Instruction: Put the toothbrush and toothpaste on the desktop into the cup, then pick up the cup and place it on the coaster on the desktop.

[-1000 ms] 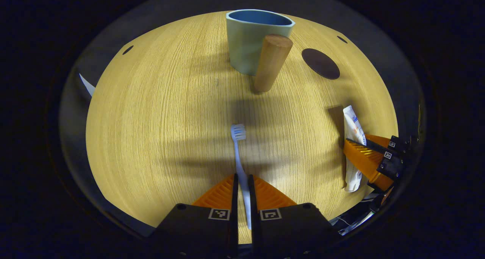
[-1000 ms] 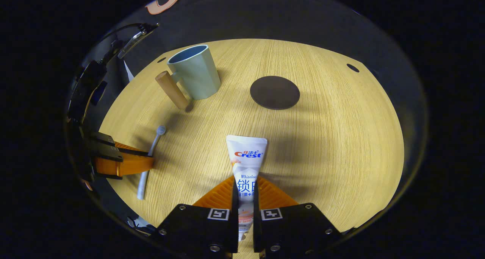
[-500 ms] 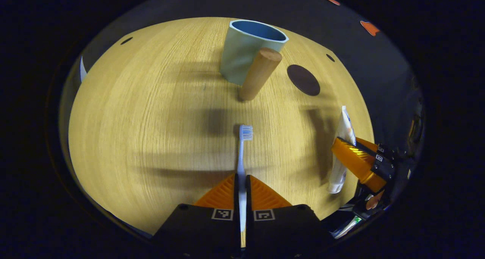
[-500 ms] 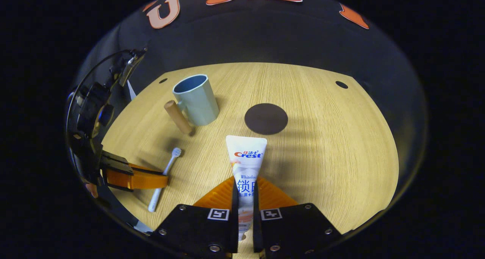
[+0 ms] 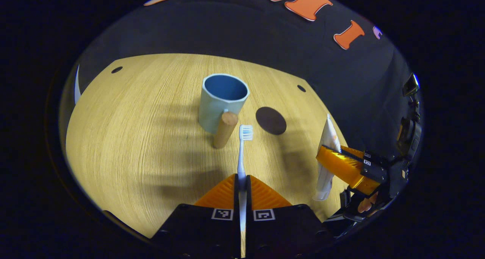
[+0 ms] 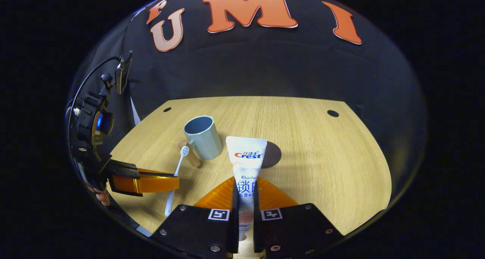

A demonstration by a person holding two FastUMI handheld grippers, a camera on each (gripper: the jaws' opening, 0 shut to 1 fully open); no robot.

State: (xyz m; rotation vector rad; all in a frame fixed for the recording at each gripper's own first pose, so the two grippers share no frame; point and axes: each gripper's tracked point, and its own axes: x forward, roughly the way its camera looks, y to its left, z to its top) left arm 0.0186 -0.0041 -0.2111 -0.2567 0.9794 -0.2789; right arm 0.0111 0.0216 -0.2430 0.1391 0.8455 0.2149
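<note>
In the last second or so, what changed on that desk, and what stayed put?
Both grippers rose from the desk, each carrying its item. The left gripper lifted the toothbrush, bristles up; the right gripper lifted the toothpaste. Both kept their grip. The cup and coaster stayed where they were, the cup still empty.

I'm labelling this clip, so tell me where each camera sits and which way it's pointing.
Left gripper view: rides the left gripper, shut on the toothbrush, facing the cup and coaster; right gripper at right.
Right gripper view: rides the right gripper, shut on the toothpaste, facing the cup; left gripper at left.
Shared: table, cup, both grippers.
</note>
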